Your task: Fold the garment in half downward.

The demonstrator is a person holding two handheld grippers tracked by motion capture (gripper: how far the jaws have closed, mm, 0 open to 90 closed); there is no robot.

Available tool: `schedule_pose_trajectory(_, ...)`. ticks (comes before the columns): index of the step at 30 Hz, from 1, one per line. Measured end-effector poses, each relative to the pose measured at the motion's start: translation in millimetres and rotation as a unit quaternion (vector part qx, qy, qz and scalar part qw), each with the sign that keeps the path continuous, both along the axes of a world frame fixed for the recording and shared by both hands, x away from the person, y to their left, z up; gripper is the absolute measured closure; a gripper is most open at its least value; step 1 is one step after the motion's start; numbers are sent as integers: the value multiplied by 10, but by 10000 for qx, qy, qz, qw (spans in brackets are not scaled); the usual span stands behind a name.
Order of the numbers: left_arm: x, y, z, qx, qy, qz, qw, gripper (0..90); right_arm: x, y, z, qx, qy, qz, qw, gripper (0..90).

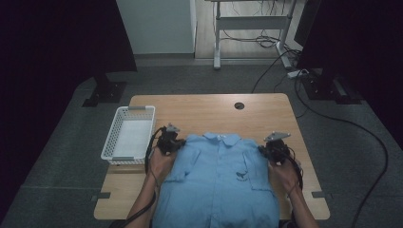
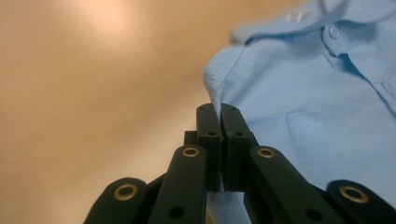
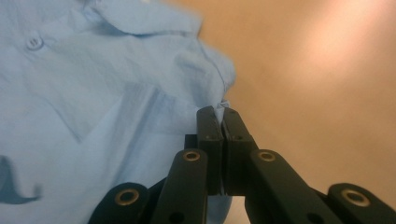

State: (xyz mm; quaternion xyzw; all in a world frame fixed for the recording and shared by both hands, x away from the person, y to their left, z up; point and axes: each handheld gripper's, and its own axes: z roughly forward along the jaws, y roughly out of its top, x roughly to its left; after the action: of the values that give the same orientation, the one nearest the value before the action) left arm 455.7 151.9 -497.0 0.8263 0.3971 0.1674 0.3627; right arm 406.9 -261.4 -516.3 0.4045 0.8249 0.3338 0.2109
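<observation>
The left tool point(image 1: 172, 144) has its jaws pressed together on the shoulder edge of the light blue shirt point(image 1: 218, 180); in the left gripper view the left tool point(image 2: 219, 109) shows a thin fold of the cloth pinched between the two black jaws. The right tool point(image 1: 270, 151) is closed in the same way on the other shoulder, and in the right gripper view the right tool point(image 3: 219, 111) has a small tip of fabric coming out above the closed jaws. The shirt point(image 2: 317, 107) lies flat on the wooden tabletop point(image 1: 199, 111), front side up, with the buttons and a chest pocket visible. Its collar points to the far side of the tabletop, and its long axis runs from the collar toward the person, where the lower part hangs over the near edge. The shirt point(image 3: 93, 102) lies between the two tools, each holding one shoulder. A white basket point(image 1: 114, 142) stands near the left tool, on the left part of the tabletop.
</observation>
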Motion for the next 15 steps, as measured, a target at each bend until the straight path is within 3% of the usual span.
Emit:
schedule_pose_trajectory(2,52,-31,333,-3,-502,87,9987,879,101,38,275,-51,-344,-58,9994,875)
schedule_pose_trajectory(3,50,-31,528,-76,-791,161,9967,880,129,53,454,-13,-549,-92,9984,875)
schedule_pose_trajectory(5,-49,8,903,-326,-1368,244,9898,879,105,77,851,30,-1041,-150,9945,875)
schedule_pose_trajectory(7,-241,67,1121,-432,-1812,192,9823,879,-34,71,1188,102,-1492,-150,9886,874)
schedule_pose_trajectory(8,-342,99,1140,-427,-1903,123,9807,879,-132,50,1290,144,-1678,-121,9856,874)
schedule_pose_trajectory(10,-514,164,1018,-455,-1865,-45,9814,879,-332,-12,1318,321,-1839,-64,9824,874)
schedule_pose_trajectory(12,-648,200,766,-432,-1692,-124,9846,878,-499,-56,1134,551,-1725,40,9835,874)
schedule_pose_trajectory(15,-816,230,343,-357,-1306,-188,9906,878,-667,-57,670,655,-1235,170,9900,874)
